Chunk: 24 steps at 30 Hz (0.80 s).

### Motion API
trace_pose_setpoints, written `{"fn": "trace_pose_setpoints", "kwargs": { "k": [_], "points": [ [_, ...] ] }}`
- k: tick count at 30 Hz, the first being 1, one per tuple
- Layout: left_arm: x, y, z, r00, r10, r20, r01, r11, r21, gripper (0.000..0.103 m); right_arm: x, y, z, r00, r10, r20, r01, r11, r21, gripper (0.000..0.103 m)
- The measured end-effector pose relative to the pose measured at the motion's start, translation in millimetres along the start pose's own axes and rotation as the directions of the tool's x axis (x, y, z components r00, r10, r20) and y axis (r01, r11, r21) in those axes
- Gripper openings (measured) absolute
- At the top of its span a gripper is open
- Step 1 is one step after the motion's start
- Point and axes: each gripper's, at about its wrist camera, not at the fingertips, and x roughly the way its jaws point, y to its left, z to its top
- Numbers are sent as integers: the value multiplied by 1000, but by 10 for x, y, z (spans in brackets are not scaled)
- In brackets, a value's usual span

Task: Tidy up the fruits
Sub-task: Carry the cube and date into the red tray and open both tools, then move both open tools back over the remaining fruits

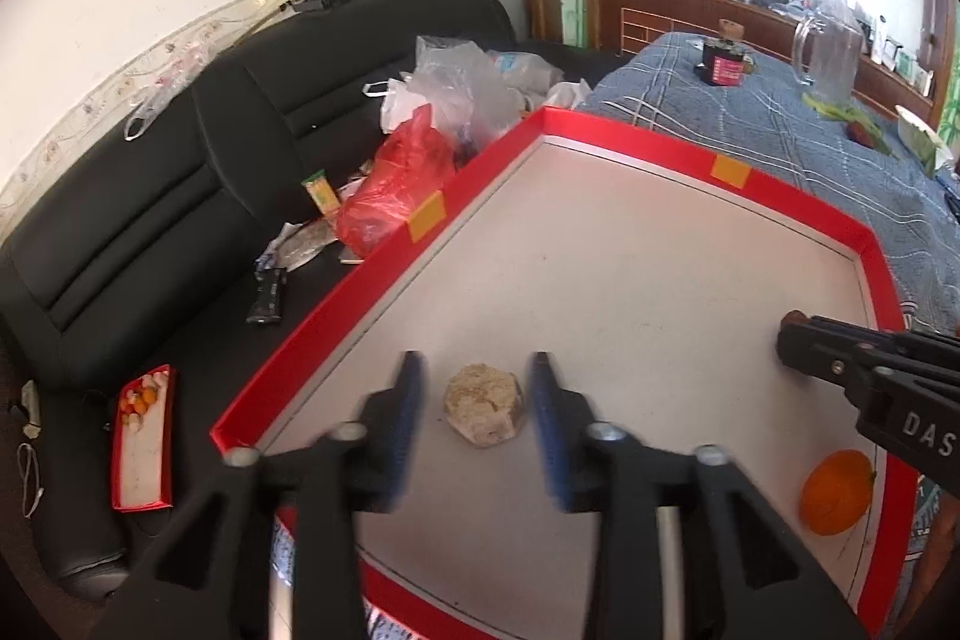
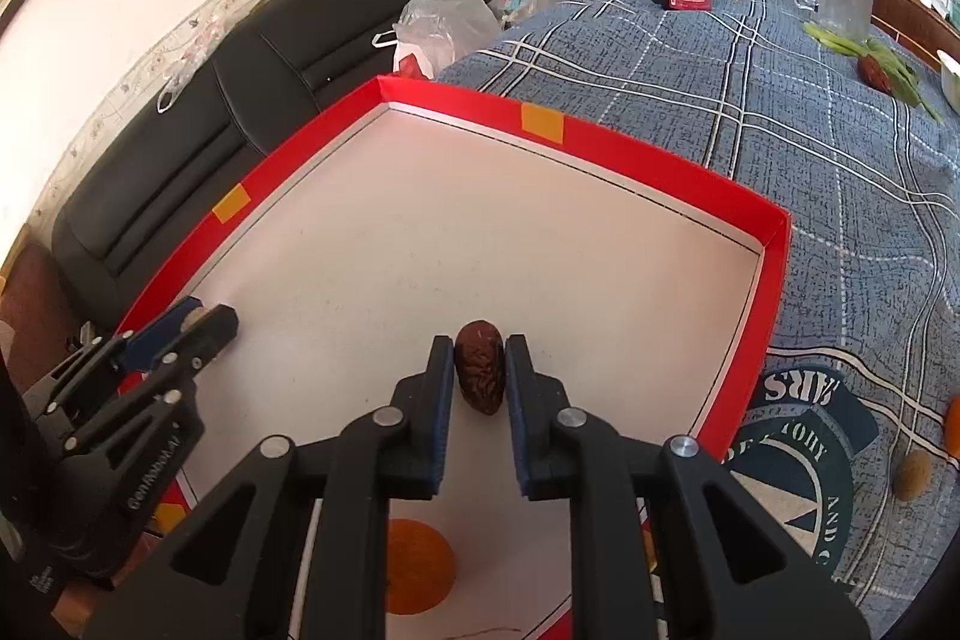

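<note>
Lettering "DAS" is read on the right gripper [image 1: 786, 340], which is clamped on a wrinkled brown date [image 2: 479, 375]. Between the parted fingers of the left gripper [image 1: 477, 403], untouched, a pale crumbly lump [image 1: 485, 403] is seen in the red tray [image 1: 630, 133].

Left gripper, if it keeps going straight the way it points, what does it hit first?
Probably the beige crumbly lump lying between the open left gripper fingers, or the red tray floor beneath it; depth is unclear.
</note>
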Motion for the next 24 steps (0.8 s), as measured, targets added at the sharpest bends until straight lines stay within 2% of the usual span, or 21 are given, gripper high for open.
{"fn": "trace_pose_setpoints", "kwargs": {
  "k": [2,5,8,18,24],
  "points": [
    [-29,14,3,1000,2,0,-2,1000,-10,68,-10,-14,4,1000,4,-11,-4,1000,9,22],
    [-105,-10,16,1000,-1,8,1,1000,-16,70,-44,-62,2,999,27,-21,-26,999,38,23],
    [-219,-108,23,1000,-15,21,15,1000,-8,76,-195,-166,-42,998,59,26,-61,995,78,24],
    [-628,-826,-35,993,-98,70,87,986,141,78,-886,-835,-317,988,29,151,-60,978,202,26],
    [-814,-1336,-127,986,-150,70,127,959,252,78,-1392,-1466,-615,976,-54,210,-10,956,293,26]
  ]
}}
